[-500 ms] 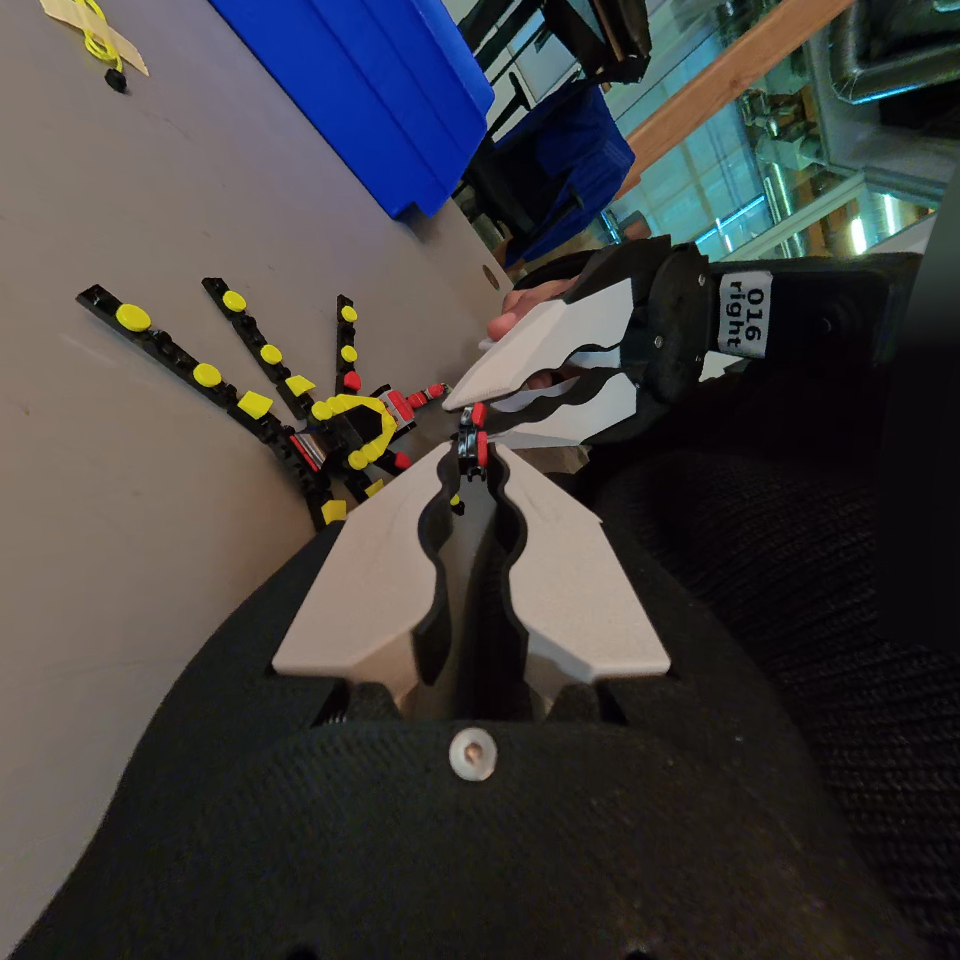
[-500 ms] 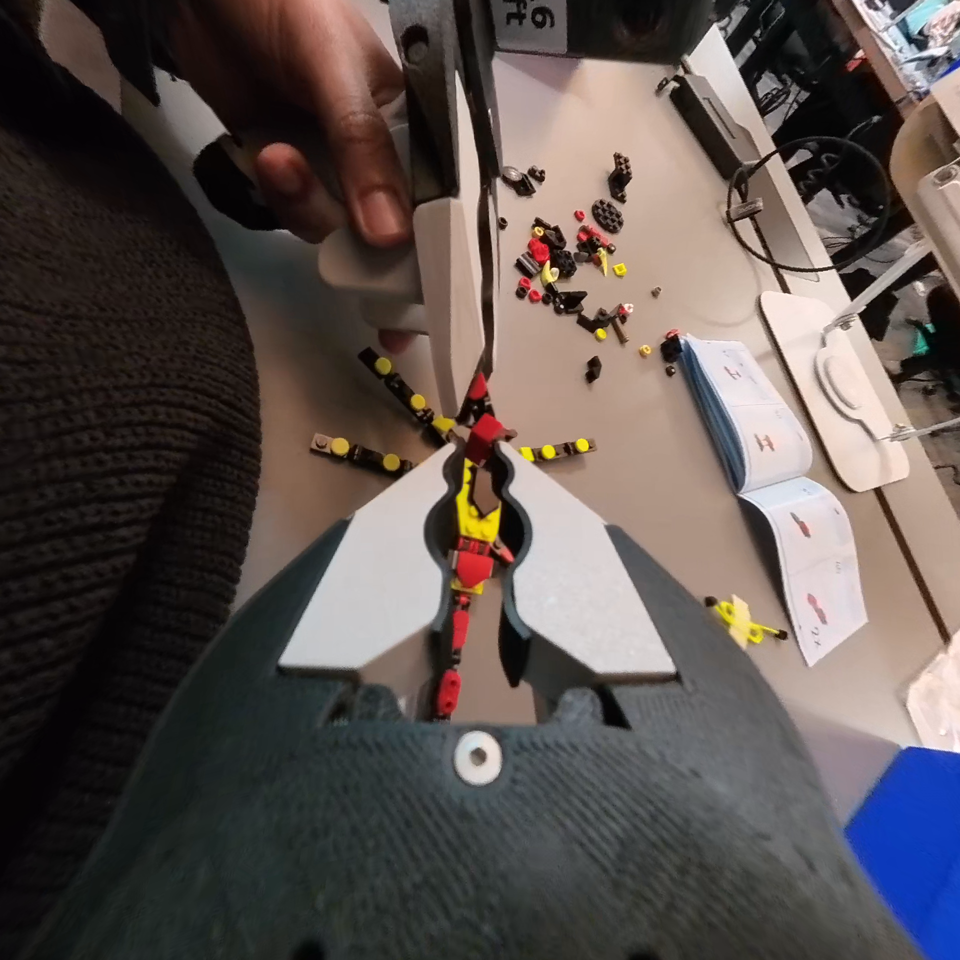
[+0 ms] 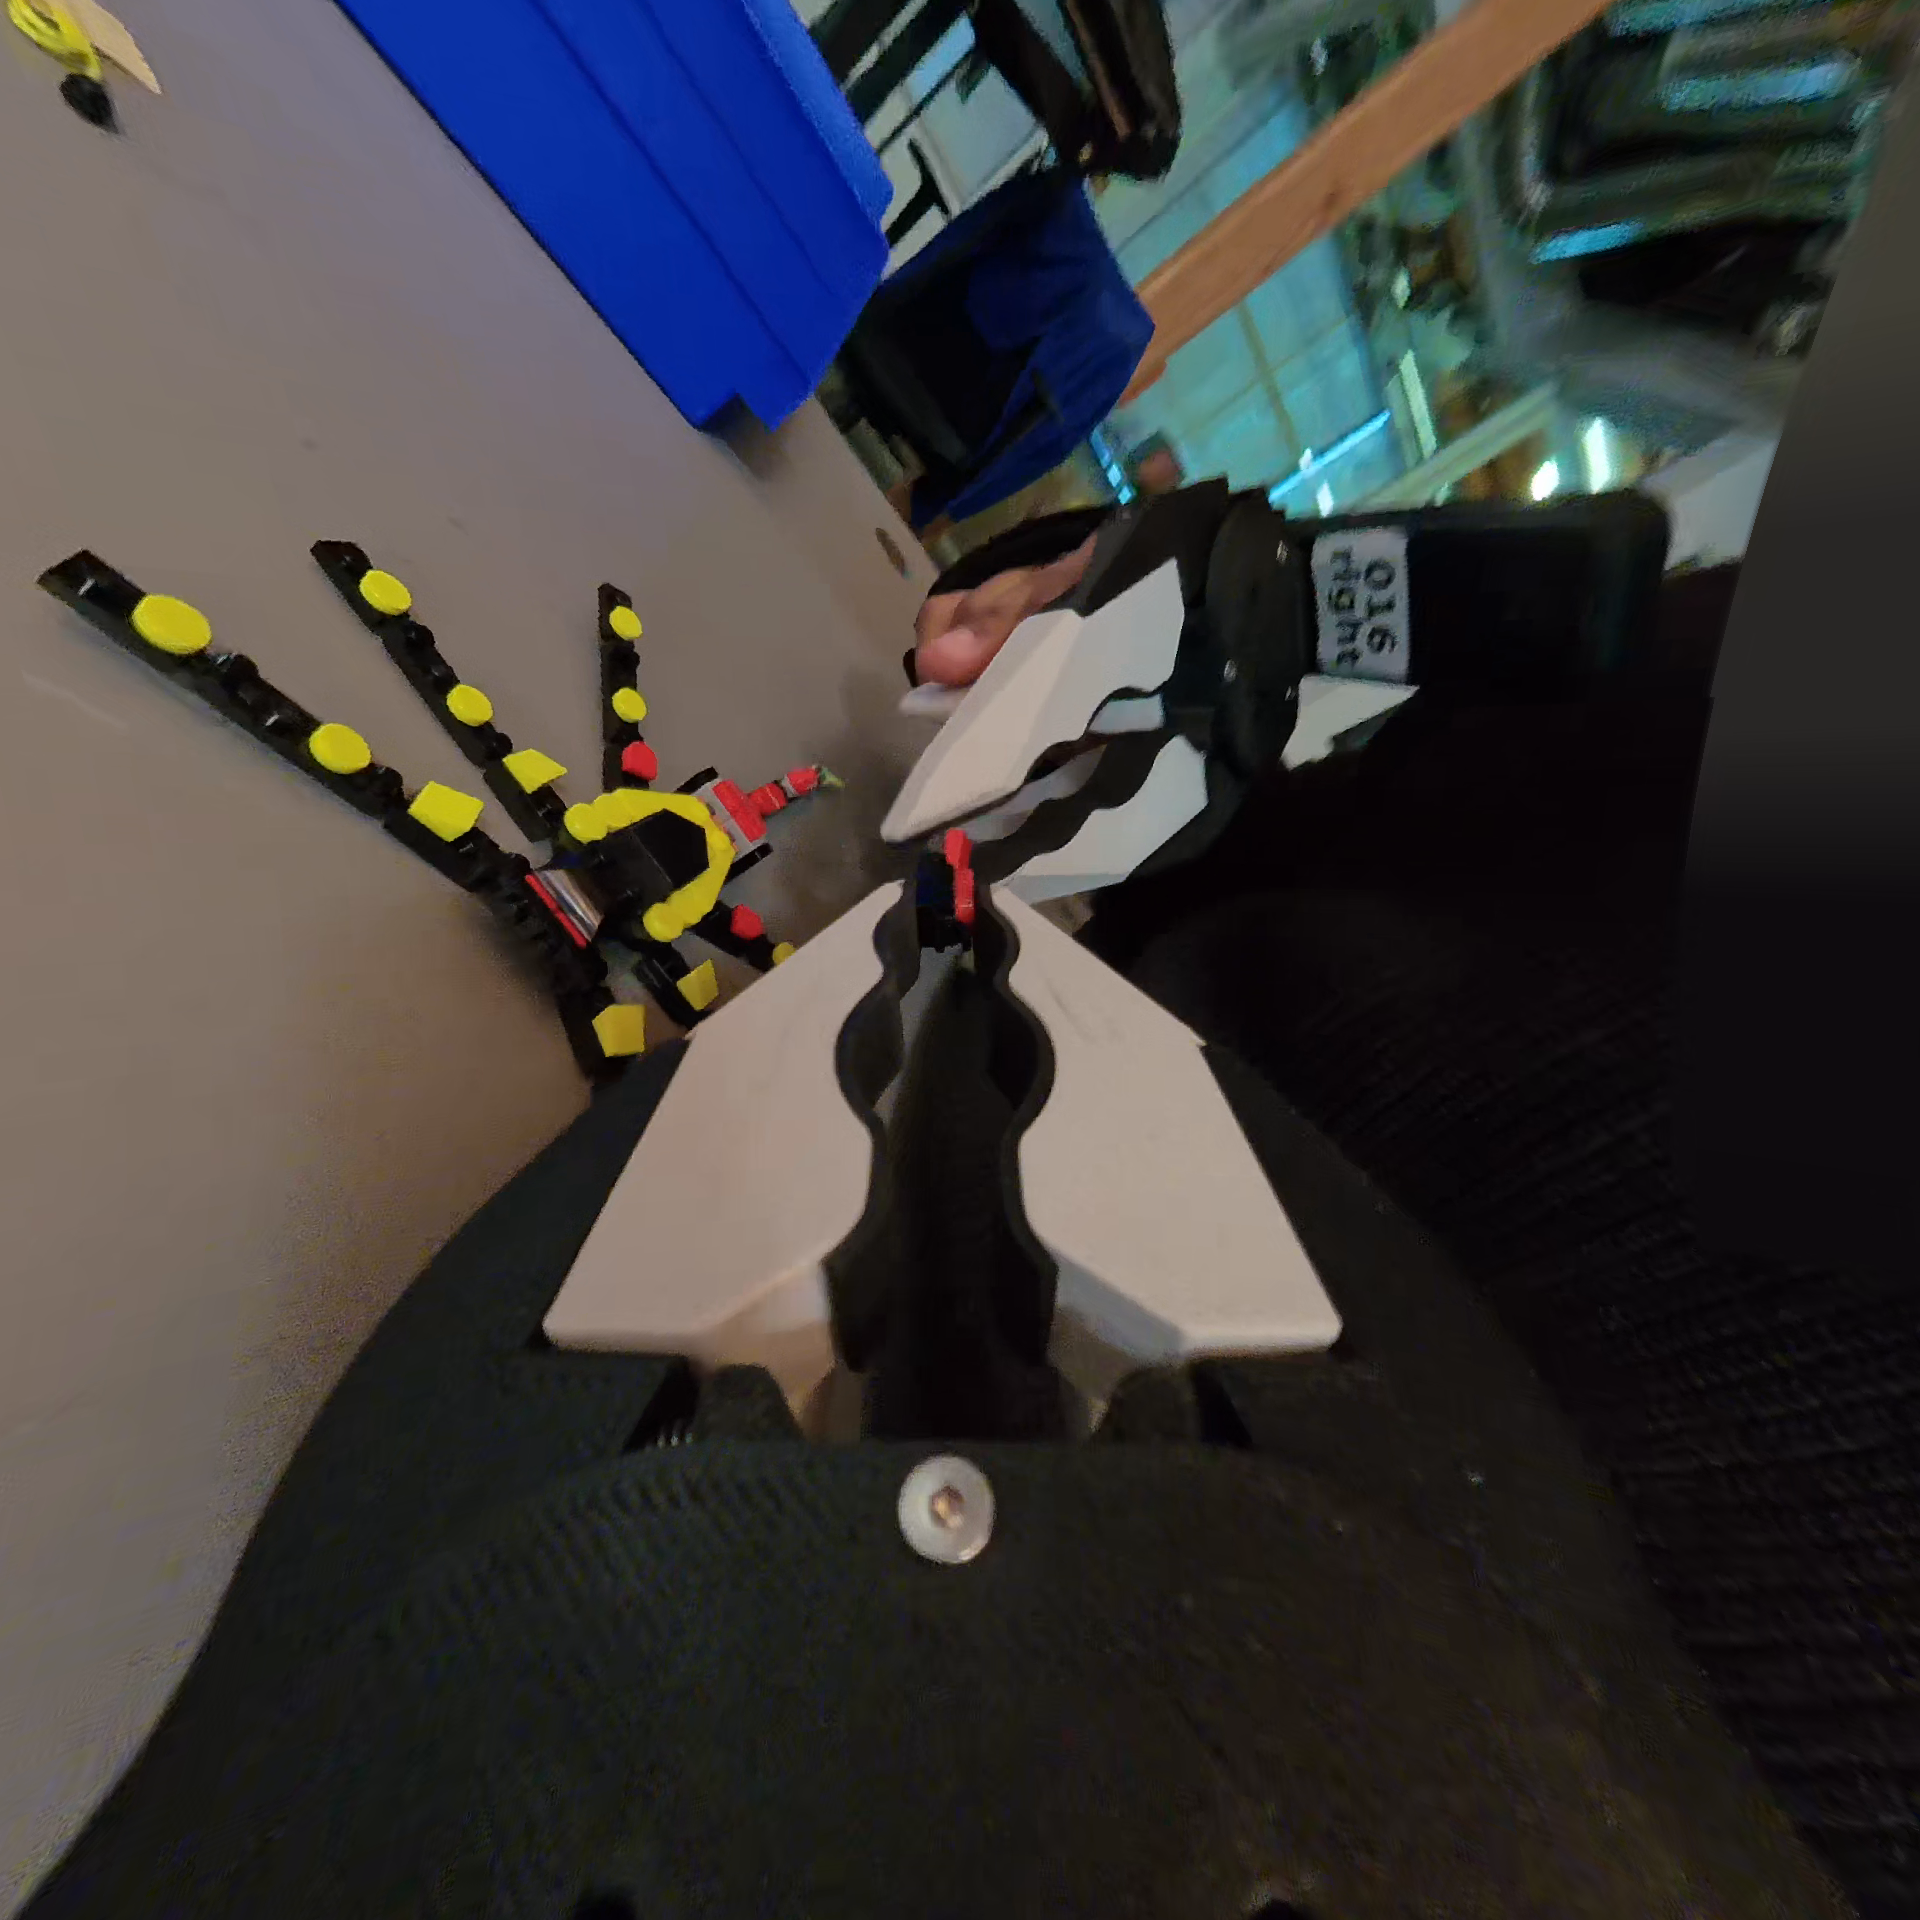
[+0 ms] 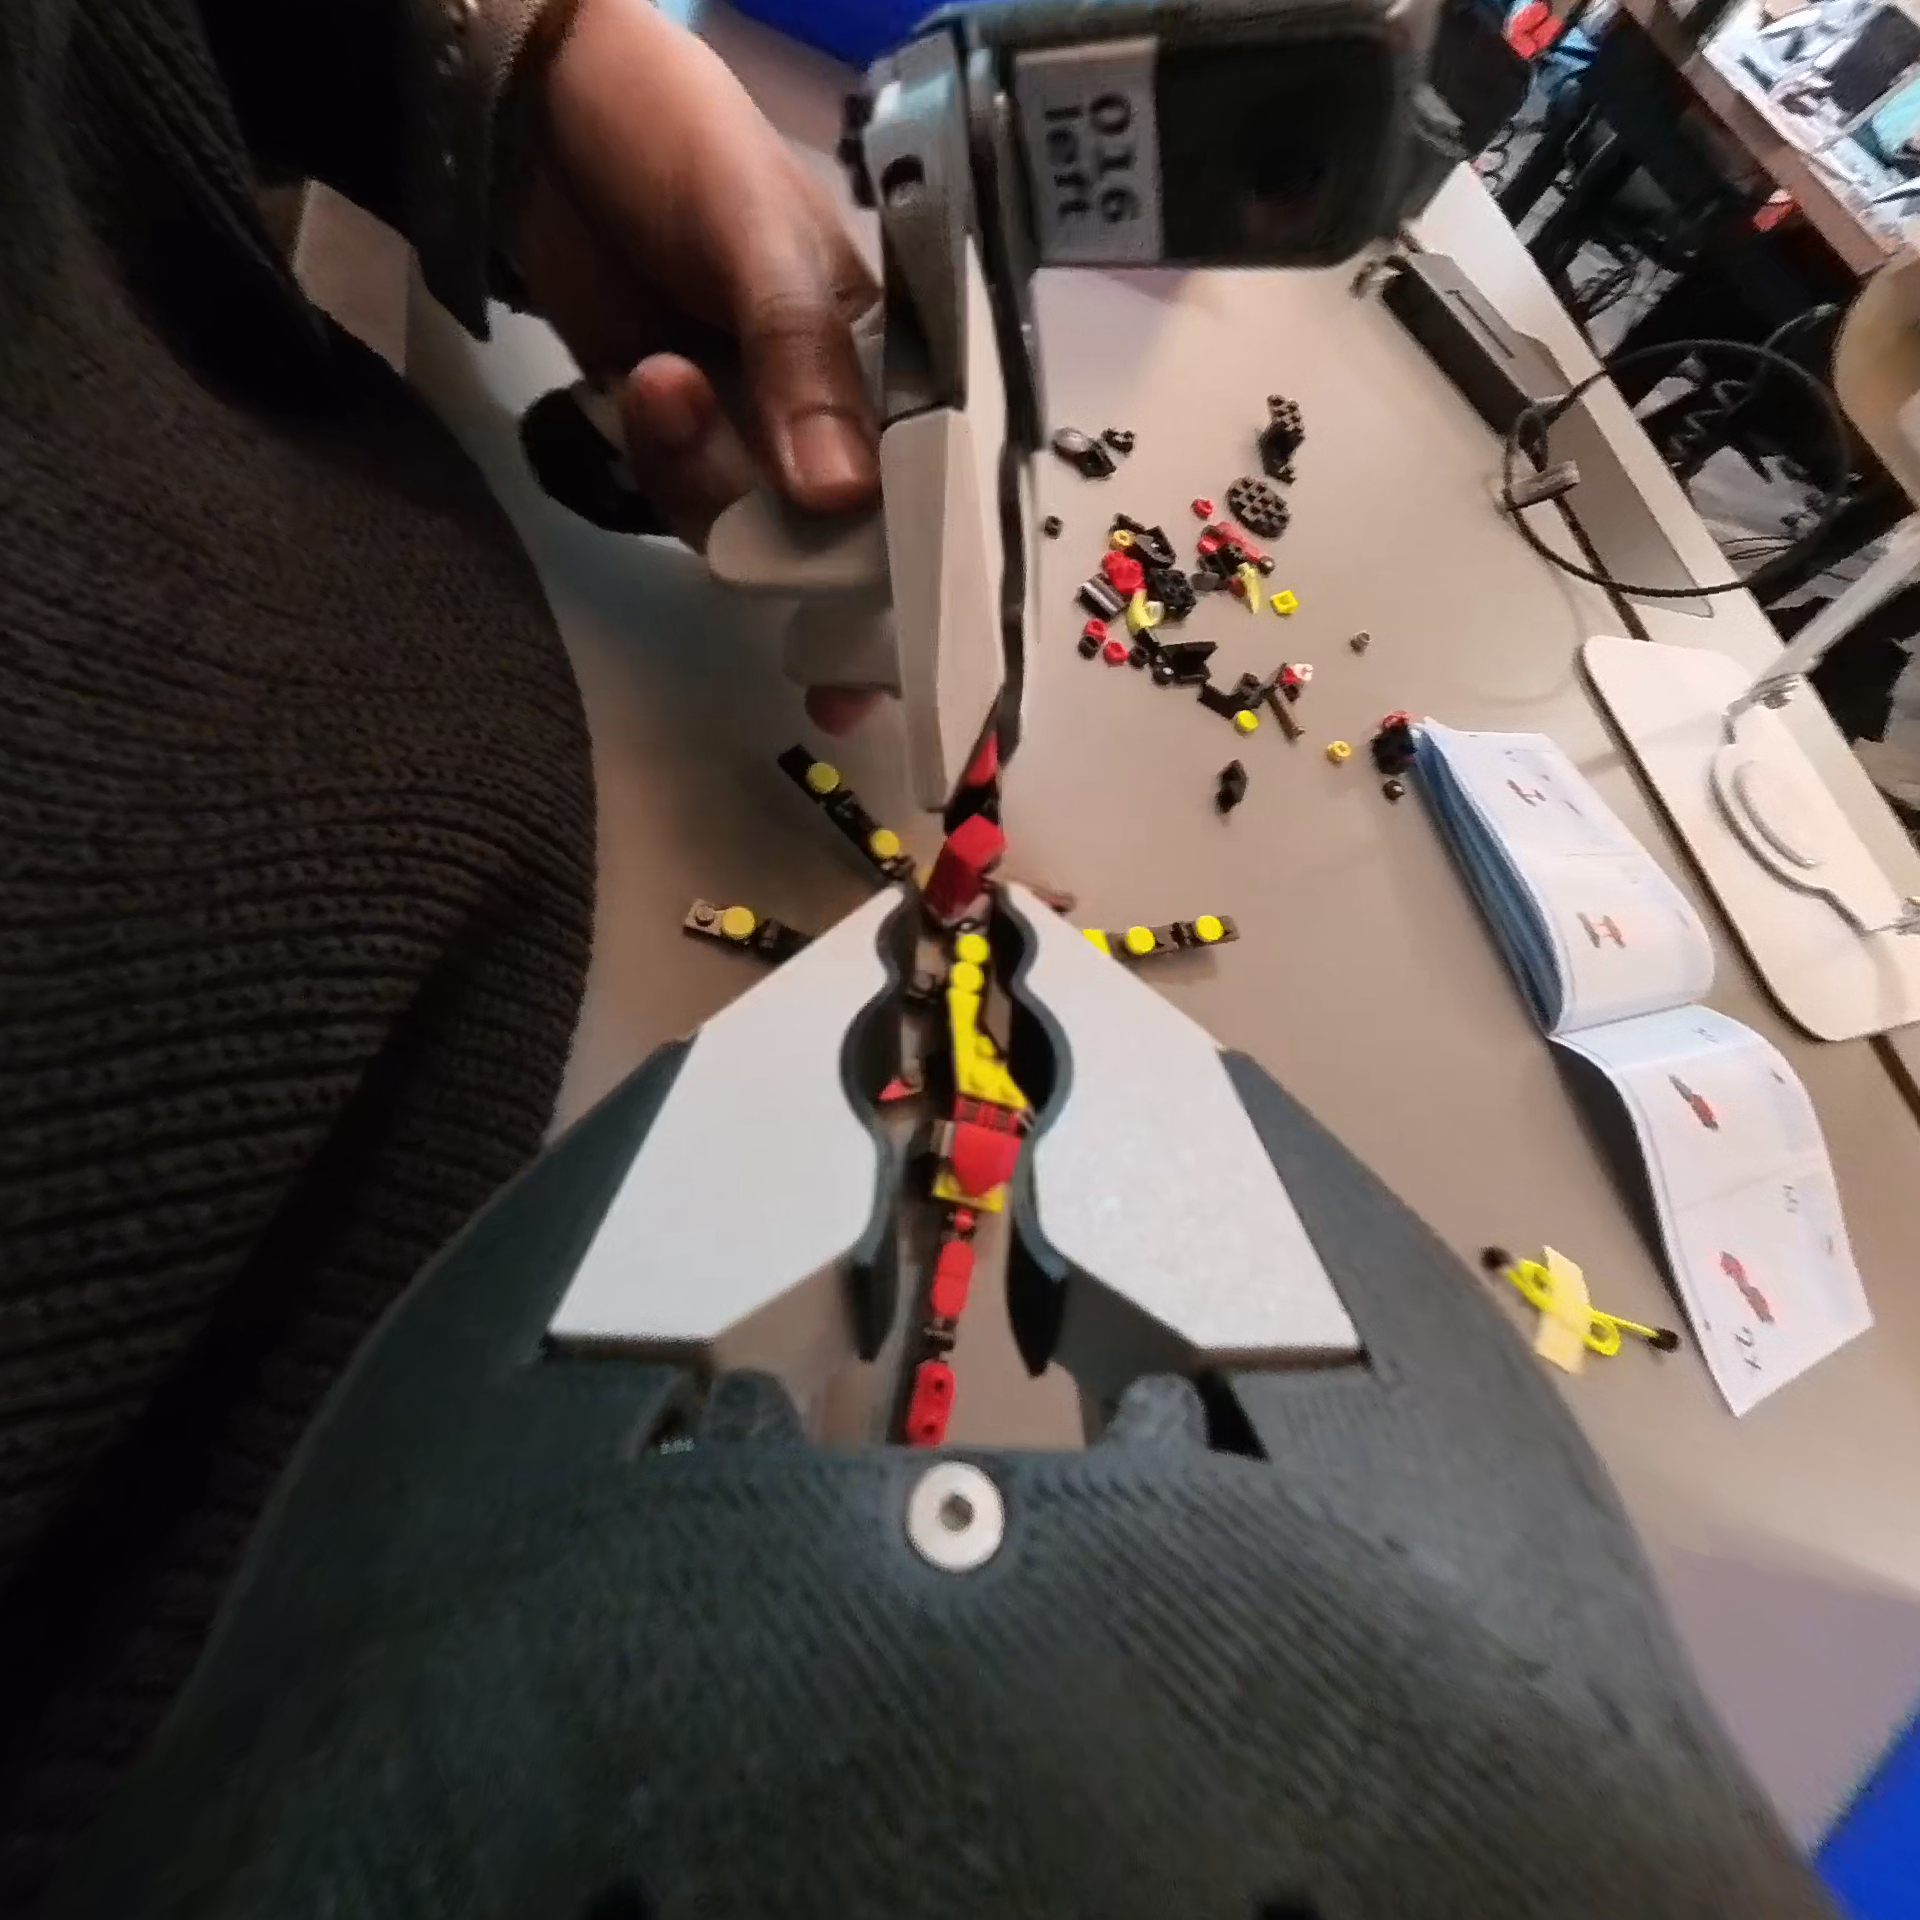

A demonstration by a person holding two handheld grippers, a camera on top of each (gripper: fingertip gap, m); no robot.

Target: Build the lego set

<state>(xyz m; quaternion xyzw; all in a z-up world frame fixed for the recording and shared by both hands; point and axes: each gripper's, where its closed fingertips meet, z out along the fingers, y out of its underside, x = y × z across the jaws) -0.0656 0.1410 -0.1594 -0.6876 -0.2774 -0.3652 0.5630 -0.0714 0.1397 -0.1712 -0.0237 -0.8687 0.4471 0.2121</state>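
Both grippers meet tip to tip above the grey table (image 4: 1351, 935). The left gripper (image 3: 943, 902) has its two white fingers drawn nearly together, pinching a small red-and-black lego piece (image 3: 954, 888) at the very tips; in the right wrist view the same gripper (image 4: 971, 774) descends from 12 o'clock, held by a hand (image 4: 717, 301), with that piece (image 4: 966, 857) at its point. The right gripper (image 4: 951, 914) has its fingers pressed in on the same red piece from 6 o'clock; whether it bears real grip on it or merely touches cannot be told. In the left wrist view this gripper (image 3: 940, 831) enters from 2 o'clock, its fingers narrowly parted around the piece. The lego model (image 3: 644, 862), a black body with a yellow arch and red segments, lies flat on the table at 9 to 10 o'clock of the left gripper's tips, with black legs (image 3: 270, 717) studded in yellow fanning toward 10 o'clock. From the right wrist view the model's yellow and red spine (image 4: 971, 1091) shows through the gap between the right fingers. Loose lego parts (image 4: 1174, 603) lie scattered at 1 o'clock, an open instruction booklet (image 4: 1621, 1018) at 3 o'clock, and a blue bin (image 3: 644, 187) stands at 11 o'clock in the left wrist view.
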